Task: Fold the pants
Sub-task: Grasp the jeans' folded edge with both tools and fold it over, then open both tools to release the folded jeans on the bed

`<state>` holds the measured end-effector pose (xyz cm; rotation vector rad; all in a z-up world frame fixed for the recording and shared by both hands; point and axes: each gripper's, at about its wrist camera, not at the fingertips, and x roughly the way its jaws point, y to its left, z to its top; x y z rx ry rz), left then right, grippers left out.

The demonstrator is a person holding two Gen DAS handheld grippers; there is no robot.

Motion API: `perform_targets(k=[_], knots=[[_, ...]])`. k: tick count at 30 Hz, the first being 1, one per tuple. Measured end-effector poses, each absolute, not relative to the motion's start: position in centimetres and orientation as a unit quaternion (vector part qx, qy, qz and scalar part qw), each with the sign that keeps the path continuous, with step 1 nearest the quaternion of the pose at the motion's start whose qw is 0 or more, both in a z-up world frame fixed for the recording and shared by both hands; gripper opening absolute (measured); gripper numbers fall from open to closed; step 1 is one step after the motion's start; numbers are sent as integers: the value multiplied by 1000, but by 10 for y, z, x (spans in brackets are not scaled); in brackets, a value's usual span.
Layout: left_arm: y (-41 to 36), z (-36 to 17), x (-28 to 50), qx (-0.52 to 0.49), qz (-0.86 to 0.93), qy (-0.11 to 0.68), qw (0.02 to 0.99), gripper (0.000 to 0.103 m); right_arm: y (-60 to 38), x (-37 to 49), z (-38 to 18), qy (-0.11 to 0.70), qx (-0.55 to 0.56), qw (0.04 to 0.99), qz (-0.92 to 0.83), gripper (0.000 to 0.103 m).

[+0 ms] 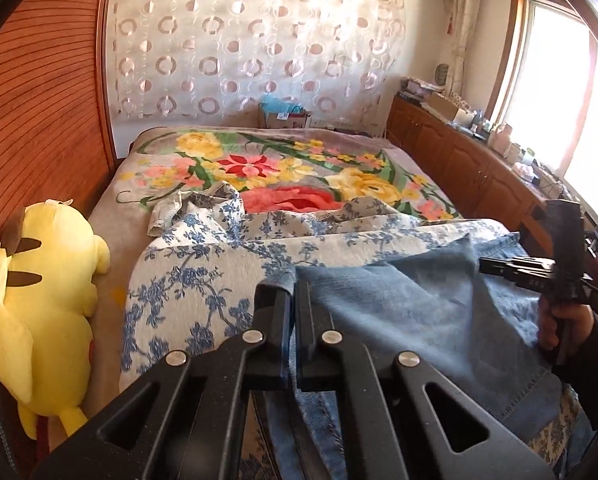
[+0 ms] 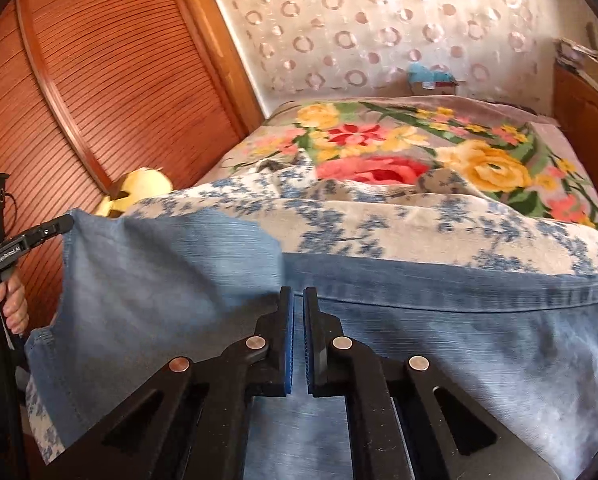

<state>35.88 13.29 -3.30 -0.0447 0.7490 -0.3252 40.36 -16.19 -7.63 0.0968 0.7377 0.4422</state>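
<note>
Light blue denim pants [image 1: 399, 312] lie on a bed, over a white sheet with blue flowers [image 1: 195, 272]. One end of the pants [image 2: 159, 280] is raised off the sheet as a flap stretched between both grippers. My left gripper [image 1: 292, 284] is shut on the flap's hemmed corner; the right wrist view shows it [image 2: 67, 222] pinching that corner at far left. My right gripper [image 2: 298, 294] is shut on the flap's other edge, with denim showing between its blue pads. A hand [image 1: 559, 320] holds the right gripper [image 1: 483, 264] at the right side.
A yellow plush toy [image 1: 39, 300] lies at the bed's left edge against a slatted wooden wall [image 1: 39, 100]. A bright flowered blanket [image 1: 279, 168] covers the far half of the bed. A wooden cabinet [image 1: 459, 160] with clutter on top runs along the right, under a window.
</note>
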Motion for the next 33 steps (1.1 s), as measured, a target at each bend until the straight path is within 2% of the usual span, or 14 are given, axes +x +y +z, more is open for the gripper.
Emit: perform_targets(k=[8, 10, 12, 16, 18, 19, 20, 22, 26, 33], knots=[[134, -50, 365, -18, -142, 382, 913, 2, -156, 388, -59, 325, 40, 917, 229, 5], [136, -49, 362, -22, -142, 384, 912, 2, -152, 386, -53, 313, 32, 919, 239, 16], [137, -47, 358, -25, -144, 387, 910, 3, -143, 385, -50, 308, 19, 918, 249, 22], [136, -44, 351, -15, -142, 392, 909, 14, -126, 394, -55, 319, -18, 914, 249, 31], [132, -45, 349, -5, -142, 399, 906, 31, -122, 401, -60, 328, -28, 912, 244, 31], [131, -45, 349, -2, -139, 400, 906, 47, -121, 405, -62, 332, -32, 912, 239, 32], [130, -45, 346, -3, -141, 398, 907, 57, -121, 409, -63, 336, -34, 912, 234, 32], [128, -44, 343, -6, -149, 396, 906, 60, -119, 419, -65, 347, -32, 910, 225, 38], [119, -44, 335, -2, -155, 395, 906, 61, -118, 440, -67, 375, -14, 901, 216, 39], [102, -57, 309, 5, -172, 406, 898, 61, -116, 432, -54, 355, -13, 912, 206, 39]])
